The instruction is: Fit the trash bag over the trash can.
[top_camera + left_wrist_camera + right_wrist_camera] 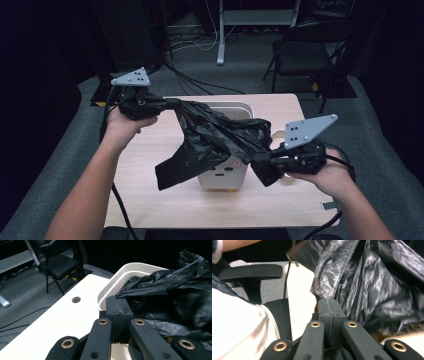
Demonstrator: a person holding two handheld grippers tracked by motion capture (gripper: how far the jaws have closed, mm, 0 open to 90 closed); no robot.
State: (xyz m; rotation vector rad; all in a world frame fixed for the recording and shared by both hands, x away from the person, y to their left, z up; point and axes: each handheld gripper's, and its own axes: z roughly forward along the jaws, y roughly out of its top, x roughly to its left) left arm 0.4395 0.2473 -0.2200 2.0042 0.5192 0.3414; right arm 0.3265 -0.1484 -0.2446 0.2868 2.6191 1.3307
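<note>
Stretching across the frame's centre, the black plastic bag (215, 142) hangs above the white bin (239, 107) on the table (150, 160), clenched at upper left by the left gripper (170, 103) and at lower right by the right gripper (257, 159).

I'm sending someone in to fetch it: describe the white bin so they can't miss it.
Start at the pale wooden table. The white bin stands at its middle, under the black plastic bag stretched between the left gripper and the right gripper. It alone has rounded corners and a small face printed on its front.
</note>
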